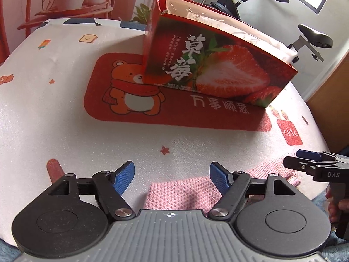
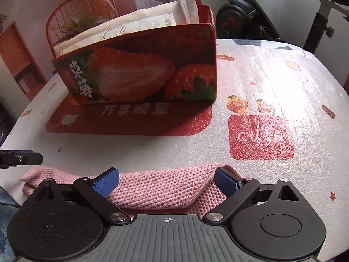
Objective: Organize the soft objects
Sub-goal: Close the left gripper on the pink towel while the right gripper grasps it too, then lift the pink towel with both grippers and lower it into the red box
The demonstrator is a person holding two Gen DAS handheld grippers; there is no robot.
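A pink knitted cloth (image 1: pixel 181 194) lies folded flat on the table's near edge. In the left wrist view my left gripper (image 1: pixel 172 179) hangs over the cloth's left end, jaws wide apart; its right blue pad (image 1: pixel 220 181) is above the knit and its left pad over bare table. In the right wrist view the cloth (image 2: pixel 161 187) spans the gap of my right gripper (image 2: pixel 166 182), which is open, with a folded corner just below it. Neither pair of pads presses the fabric. My right gripper (image 1: pixel 294 158) also shows at the left view's right edge.
A red strawberry-print box (image 1: pixel 209 69) with white packets (image 2: pixel 135 28) standing in it sits on a red bear mat (image 1: pixel 135 100) in the middle of the printed white tablecloth (image 2: pixel 272 76). An exercise bike (image 2: pixel 250 13) and a red chair (image 2: pixel 82 13) stand beyond the table.
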